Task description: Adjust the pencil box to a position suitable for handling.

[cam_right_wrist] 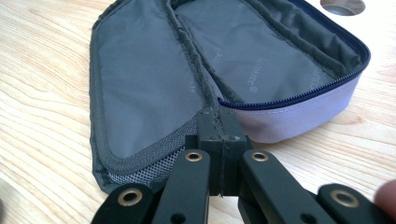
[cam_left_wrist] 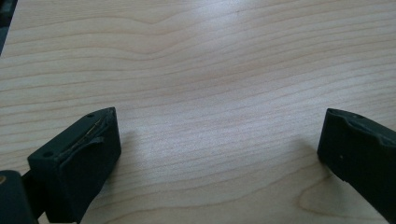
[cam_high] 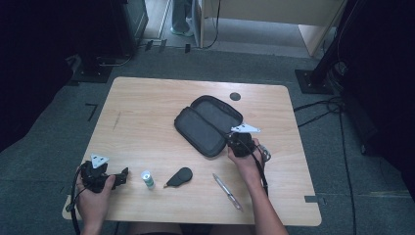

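A dark grey pencil case (cam_high: pixel 208 125) lies unzipped and spread flat in two halves at the middle of the wooden table (cam_high: pixel 147 107). My right gripper (cam_high: pixel 235 138) is at its near end. In the right gripper view the jaws stand pressed together, and the gripper (cam_right_wrist: pixel 219 116) pinches the case (cam_right_wrist: pixel 154 79) where the two halves meet at the zip's end. My left gripper (cam_high: pixel 125 175) rests near the front left corner of the table. In its own view the left gripper (cam_left_wrist: pixel 219 130) is open wide over bare wood, with nothing between the fingers (cam_left_wrist: pixel 88 149).
Between the hands, near the front edge, lie a small white-capped tube (cam_high: pixel 147 178), a black teardrop-shaped object (cam_high: pixel 179 176) and a silver pen (cam_high: pixel 227 191). A round cable hole (cam_high: pixel 235 96) sits behind the case. Dark stands and cables are on the floor around the table.
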